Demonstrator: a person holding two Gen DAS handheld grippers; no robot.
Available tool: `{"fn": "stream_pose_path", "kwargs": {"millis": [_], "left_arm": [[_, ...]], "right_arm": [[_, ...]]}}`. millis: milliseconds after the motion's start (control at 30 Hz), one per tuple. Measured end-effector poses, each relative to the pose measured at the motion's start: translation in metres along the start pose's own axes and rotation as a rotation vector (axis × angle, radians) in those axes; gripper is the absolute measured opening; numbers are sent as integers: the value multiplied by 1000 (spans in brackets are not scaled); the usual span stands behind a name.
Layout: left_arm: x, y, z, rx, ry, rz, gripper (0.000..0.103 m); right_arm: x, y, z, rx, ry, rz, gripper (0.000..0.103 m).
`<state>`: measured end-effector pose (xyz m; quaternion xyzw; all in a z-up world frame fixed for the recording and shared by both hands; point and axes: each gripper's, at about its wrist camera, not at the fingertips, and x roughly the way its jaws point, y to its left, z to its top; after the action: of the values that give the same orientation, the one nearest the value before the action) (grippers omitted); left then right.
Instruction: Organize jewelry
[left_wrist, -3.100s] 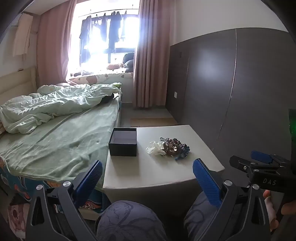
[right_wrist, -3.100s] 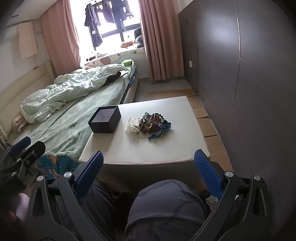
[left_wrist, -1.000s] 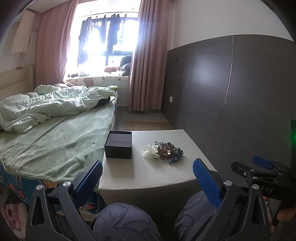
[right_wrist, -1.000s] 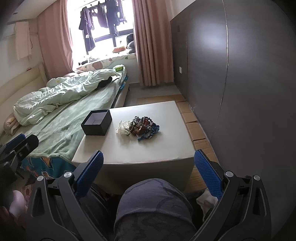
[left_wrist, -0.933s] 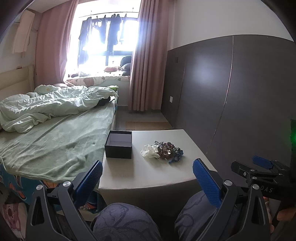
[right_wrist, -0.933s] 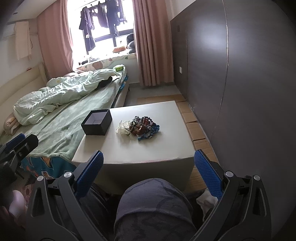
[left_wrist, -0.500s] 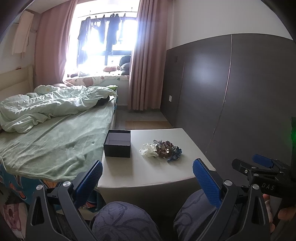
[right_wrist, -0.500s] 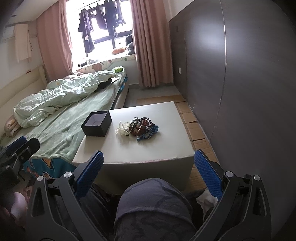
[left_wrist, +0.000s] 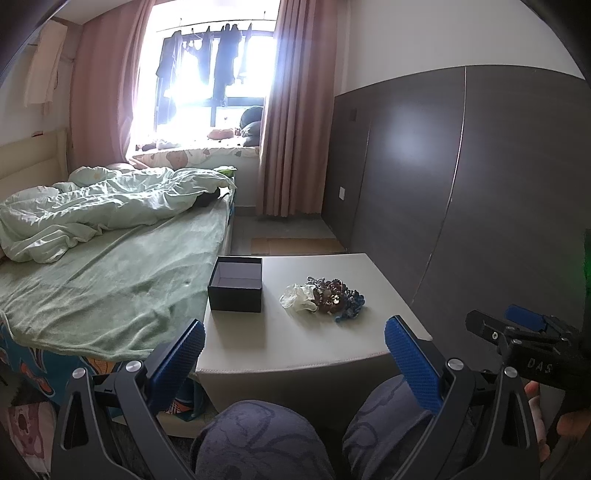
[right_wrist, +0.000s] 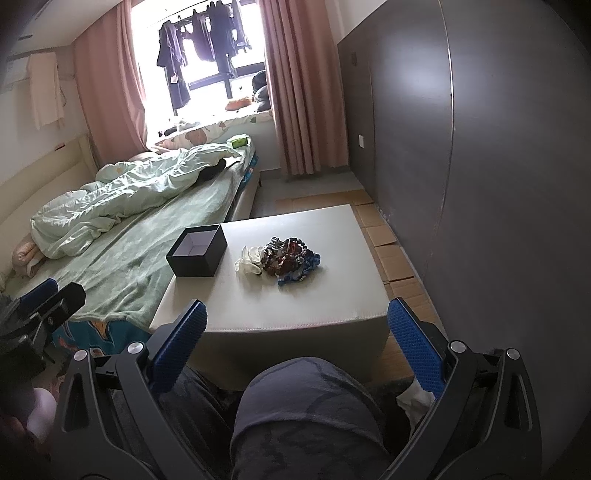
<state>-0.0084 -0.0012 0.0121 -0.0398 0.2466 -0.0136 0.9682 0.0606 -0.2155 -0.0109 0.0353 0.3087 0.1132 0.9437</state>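
The jewelry pile (right_wrist: 282, 260) rests on the white surface (right_wrist: 321, 302), just right of the open black box (right_wrist: 197, 251). Left gripper (left_wrist: 293, 356) and right gripper (right_wrist: 295, 343) fingers spread wide, holding nothing, short of the surface's near edge.

- Left wrist view looks from low above the person's knees, forward and nearly level, across the table (left_wrist: 258, 343) at mid-frame.
- Right wrist view sits seemingly a little higher, tilted downward more.
- Both share the table, box (left_wrist: 236, 283), jewelry pile (right_wrist: 282, 256) and bed (right_wrist: 122, 236).
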Motion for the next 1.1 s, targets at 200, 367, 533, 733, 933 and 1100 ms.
{"fn": "stream_pose_path", "kwargs": {"millis": [200,367,533,733,933,1100], "left_arm": [[15,5,13,10,10,10,95],[39,9,22,17,24,11,95],[68,14,28,15,45,7,95],[105,19,36,21,65,5,95],[141,29,34,-2,99,-16,95],[177,35,22,-28,161,-53,88]], "right_arm": [[17,1,12,16,6,8,98],[39,-3,20,36,16,23,98],[65,-10,30,57,29,16,98],[93,-25,34,69,38,24,98],[134,-45,38,122,91,29,98],[170,-49,35,141,154,52,98]]}}
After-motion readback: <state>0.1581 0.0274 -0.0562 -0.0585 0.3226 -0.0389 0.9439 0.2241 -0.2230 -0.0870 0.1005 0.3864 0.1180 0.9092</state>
